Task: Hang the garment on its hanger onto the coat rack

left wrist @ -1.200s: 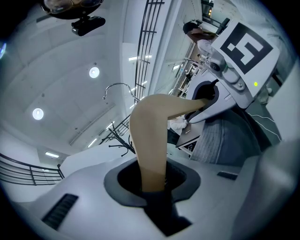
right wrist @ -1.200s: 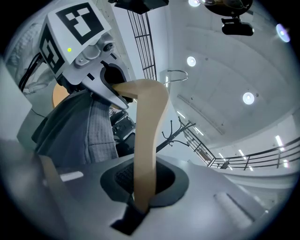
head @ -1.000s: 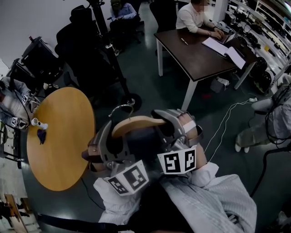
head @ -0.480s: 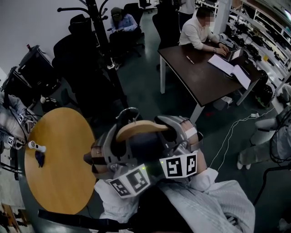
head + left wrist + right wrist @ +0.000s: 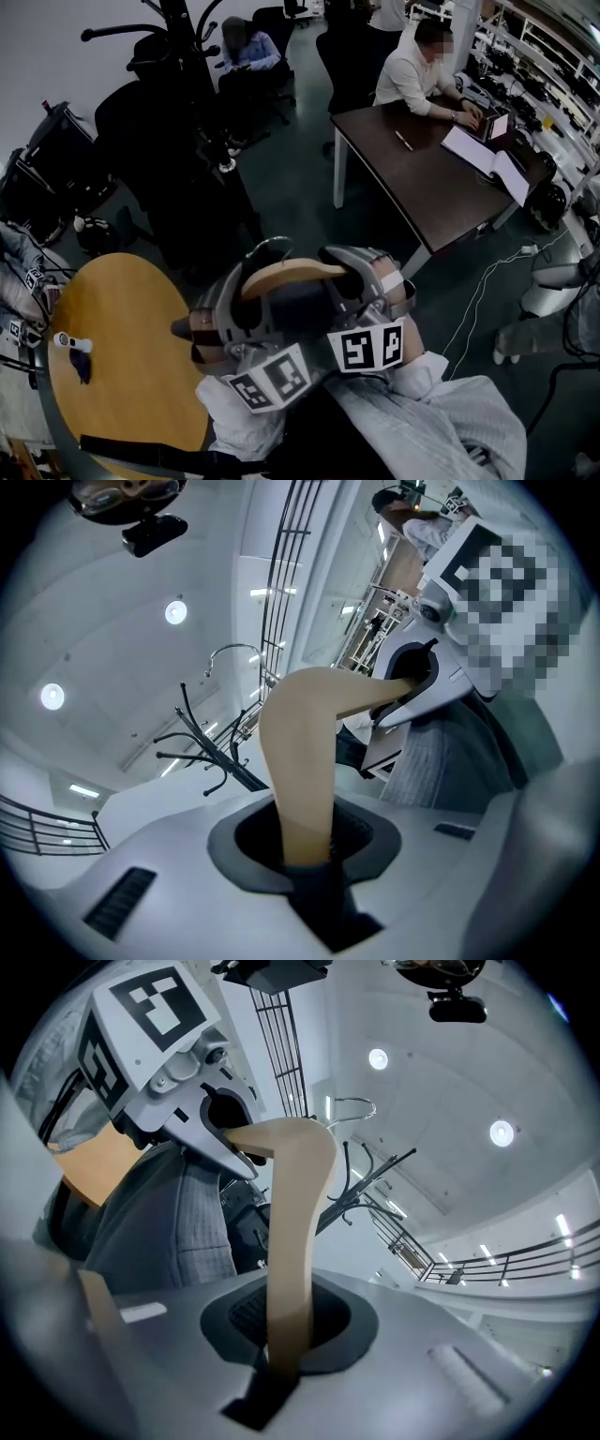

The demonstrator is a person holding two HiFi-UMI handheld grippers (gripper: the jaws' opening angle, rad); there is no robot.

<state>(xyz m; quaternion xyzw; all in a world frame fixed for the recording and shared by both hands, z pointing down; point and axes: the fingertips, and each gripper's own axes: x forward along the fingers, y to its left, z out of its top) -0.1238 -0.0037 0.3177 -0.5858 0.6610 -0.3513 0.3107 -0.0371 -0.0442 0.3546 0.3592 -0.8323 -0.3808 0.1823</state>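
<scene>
A wooden hanger (image 5: 291, 274) with a metal hook (image 5: 269, 246) carries a dark grey garment (image 5: 292, 314). My left gripper (image 5: 225, 302) is shut on the hanger's left end and my right gripper (image 5: 364, 281) is shut on its right end. The black coat rack (image 5: 187, 56) stands ahead at the upper left, apart from the hook. In the left gripper view the hanger (image 5: 300, 761) rises from between the jaws of the left gripper (image 5: 305, 855), with the coat rack (image 5: 202, 752) behind. In the right gripper view the right gripper (image 5: 281, 1335) clamps the hanger (image 5: 291, 1232), and the garment (image 5: 178, 1222) hangs to the left.
A round wooden table (image 5: 122, 375) lies at lower left with a small white object (image 5: 70, 342) on it. A dark desk (image 5: 422, 178) with a seated person is at upper right. Black chairs (image 5: 150, 122) crowd round the rack's foot. A white cable (image 5: 473, 281) runs over the floor.
The whole view has advanced toward the coat rack: the rack and desk now sit lower and nearer, the round table has slid down-left. Both grippers keep the same hold on the hanger.
</scene>
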